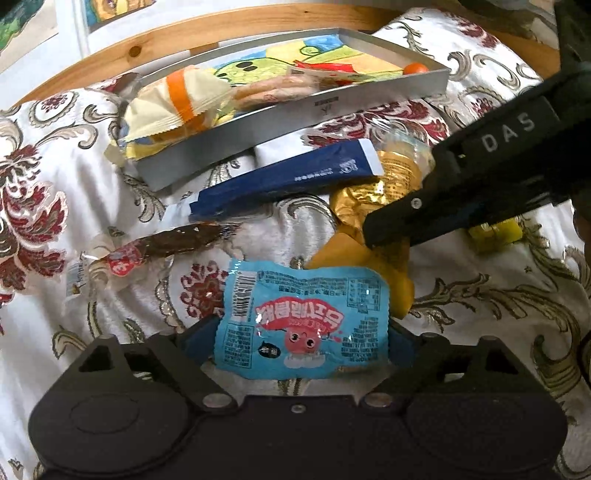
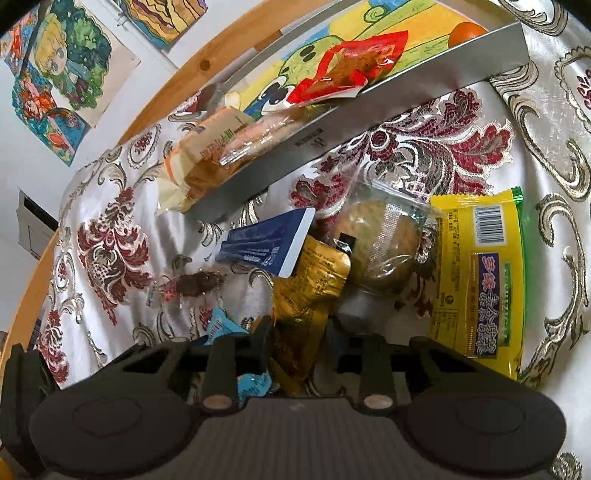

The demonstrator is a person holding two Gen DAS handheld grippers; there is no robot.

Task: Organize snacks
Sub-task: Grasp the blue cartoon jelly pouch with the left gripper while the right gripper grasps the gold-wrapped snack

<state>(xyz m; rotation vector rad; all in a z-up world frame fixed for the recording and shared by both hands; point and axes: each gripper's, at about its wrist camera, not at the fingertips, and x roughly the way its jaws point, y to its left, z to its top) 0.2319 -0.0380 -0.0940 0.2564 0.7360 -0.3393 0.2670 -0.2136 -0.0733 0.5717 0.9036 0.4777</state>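
A grey tray with a colourful drawing inside holds a cream-and-orange packet, biscuits and a red packet. On the flowered cloth before it lie loose snacks. A light blue packet lies flat between the wide-spread fingers of my left gripper, which is open. My right gripper is shut on a gold packet, just right of the blue one.
A dark blue stick packet, a brown snack in clear wrap, a round cake in clear wrap and a yellow-green packet lie close together. A wooden table rim and drawings on the wall sit behind the tray.
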